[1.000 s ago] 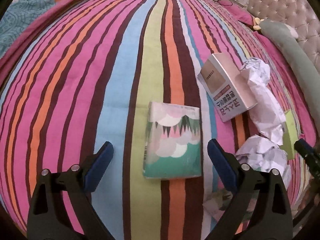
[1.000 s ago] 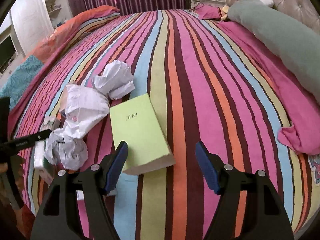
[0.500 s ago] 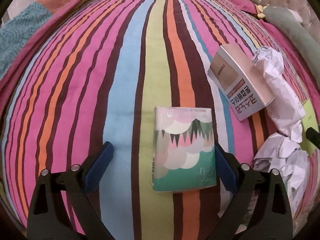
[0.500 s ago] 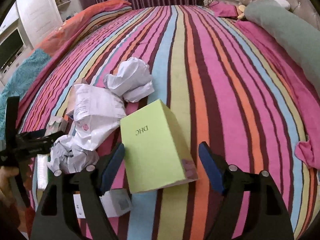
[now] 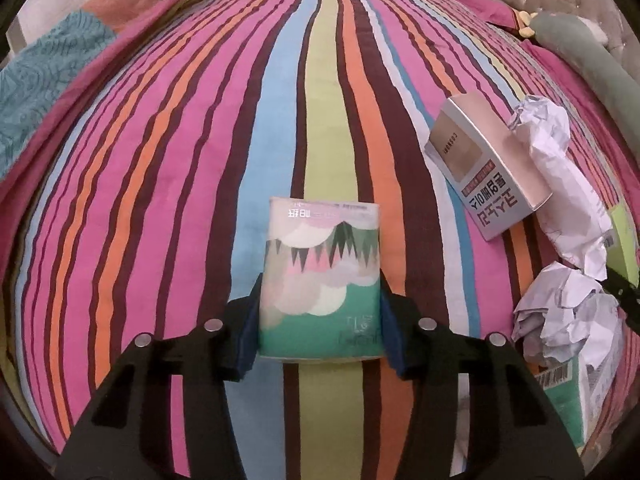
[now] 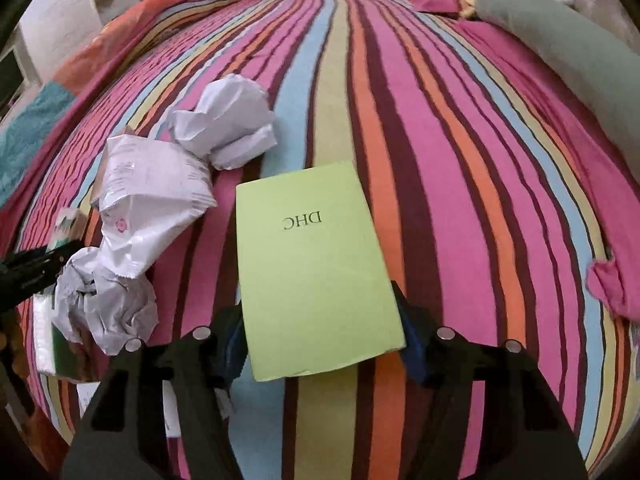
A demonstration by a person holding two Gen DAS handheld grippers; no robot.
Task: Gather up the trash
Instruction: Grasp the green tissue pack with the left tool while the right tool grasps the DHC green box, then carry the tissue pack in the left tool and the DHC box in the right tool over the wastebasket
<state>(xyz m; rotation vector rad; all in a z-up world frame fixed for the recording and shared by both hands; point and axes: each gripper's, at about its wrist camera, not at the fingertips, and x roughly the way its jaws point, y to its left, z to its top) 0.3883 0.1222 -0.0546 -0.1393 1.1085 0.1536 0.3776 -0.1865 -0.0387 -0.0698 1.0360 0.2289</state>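
1. The left gripper [image 5: 319, 326] points down at a striped bedspread [image 5: 160, 184]. Its jaws are closing on a tissue pack [image 5: 320, 276], and both blue pads [image 5: 247, 332] already press the lower sides of the pack.
2. The tissue pack lies on the light green and blue stripes, with its green end toward the gripper.
3. The right gripper [image 6: 324, 350] also points down at the bed. Its jaws are closing on a green box [image 6: 312, 272] marked DHC, and the pads touch the two sides of the box near its lower end.
4. The near end of the green box is a little above the bedspread, so the box is tilted.
5. To the left of the green box, in the right wrist view, lie a paper ball [image 6: 228, 124], a white bag [image 6: 148, 204] and a second paper ball [image 6: 106, 308]. The three touch each other in a row.
6. In the left wrist view a pink box [image 5: 486, 168] lies to the right of the tissue pack, apart from it, and it touches the paper ball on its far side.
7. A grey-green bolster [image 6: 568, 64] lies along the right edge of the bed.
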